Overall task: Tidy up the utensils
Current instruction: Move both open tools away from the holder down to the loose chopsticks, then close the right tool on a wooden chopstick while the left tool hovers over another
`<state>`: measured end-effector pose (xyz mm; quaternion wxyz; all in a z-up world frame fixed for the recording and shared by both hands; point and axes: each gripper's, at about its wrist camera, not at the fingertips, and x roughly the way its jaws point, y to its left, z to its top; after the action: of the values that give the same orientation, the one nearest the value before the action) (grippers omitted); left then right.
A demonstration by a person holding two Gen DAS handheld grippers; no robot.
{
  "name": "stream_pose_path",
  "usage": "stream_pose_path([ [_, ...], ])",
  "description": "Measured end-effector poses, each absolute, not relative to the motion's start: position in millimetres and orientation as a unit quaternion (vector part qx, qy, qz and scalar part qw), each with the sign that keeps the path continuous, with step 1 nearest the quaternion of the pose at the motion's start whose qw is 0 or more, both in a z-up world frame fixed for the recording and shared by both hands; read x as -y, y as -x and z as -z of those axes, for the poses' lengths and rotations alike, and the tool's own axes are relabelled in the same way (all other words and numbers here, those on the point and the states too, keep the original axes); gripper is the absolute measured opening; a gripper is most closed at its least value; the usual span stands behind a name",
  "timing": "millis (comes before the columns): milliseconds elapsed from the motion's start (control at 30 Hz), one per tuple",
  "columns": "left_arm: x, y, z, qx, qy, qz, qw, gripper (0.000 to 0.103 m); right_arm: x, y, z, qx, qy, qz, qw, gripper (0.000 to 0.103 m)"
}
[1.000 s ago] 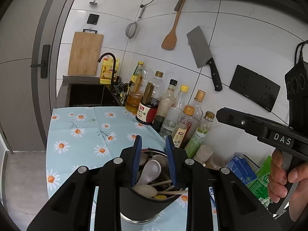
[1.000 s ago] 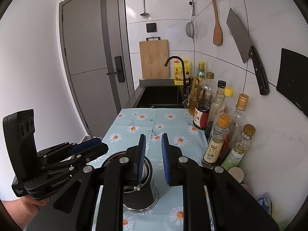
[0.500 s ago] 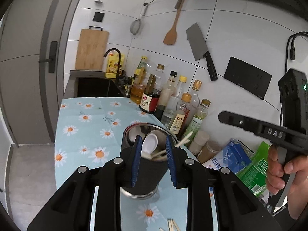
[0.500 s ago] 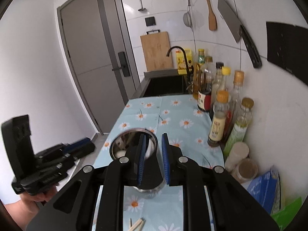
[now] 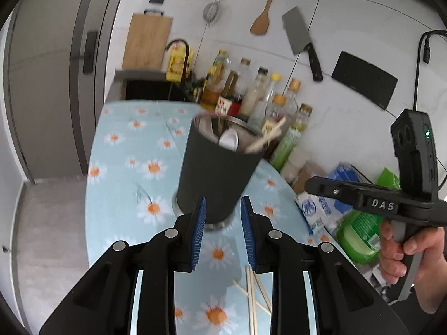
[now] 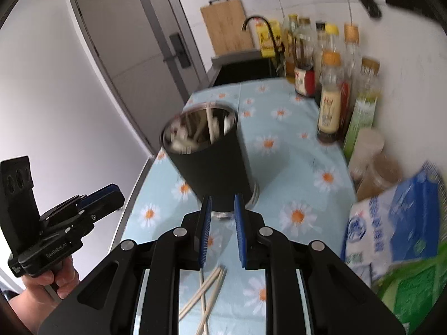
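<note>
A dark metal utensil holder [image 5: 215, 173] stands on the daisy tablecloth [image 5: 125, 150], with white spoons and wooden chopsticks inside; it also shows in the right wrist view [image 6: 209, 162]. Loose wooden chopsticks [image 5: 254, 293] lie on the cloth near me, also in the right wrist view [image 6: 206, 293]. My left gripper [image 5: 222, 229] is open and empty, just short of the holder's base. My right gripper [image 6: 222, 229] is open and empty, also just short of the base.
A row of sauce bottles [image 5: 259, 100] lines the tiled wall. Blue and green packets [image 6: 396, 237] and small jars [image 6: 371, 162] crowd the right side. A sink [image 5: 148, 89] lies beyond the cloth. A cleaver [image 5: 301, 42] and spatula [image 5: 262, 14] hang on the wall.
Both grippers have pulled back and away from the holder, which now looks farther off. The loose chopsticks on the cloth have come into view.
</note>
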<state>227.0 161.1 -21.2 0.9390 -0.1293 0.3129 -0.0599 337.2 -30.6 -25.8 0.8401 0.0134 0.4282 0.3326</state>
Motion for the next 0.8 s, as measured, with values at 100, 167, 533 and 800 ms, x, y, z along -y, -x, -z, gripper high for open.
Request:
stream_pose_path([
  [100,-162,-220,31,-0.321,0.138,0.059,0.935,0.025,33,-337,41,-0.458,-0.022,-0.333,0.824,0.018],
  [167,-162,-215,35,-0.324,0.142,0.06,0.934,0.025,32,-335,49,-0.477,-0.031,-0.336,0.811,0.018],
  [533,-152,-192,77,-0.361,0.152,0.065,0.918,0.025,25,-328,100,-0.584,-0.067,-0.337,0.735,0.023],
  [800,-146,-181,105,-0.393,0.181,0.09,0.897,0.025,18,-323,129,-0.651,-0.08,-0.315,0.686,0.023],
])
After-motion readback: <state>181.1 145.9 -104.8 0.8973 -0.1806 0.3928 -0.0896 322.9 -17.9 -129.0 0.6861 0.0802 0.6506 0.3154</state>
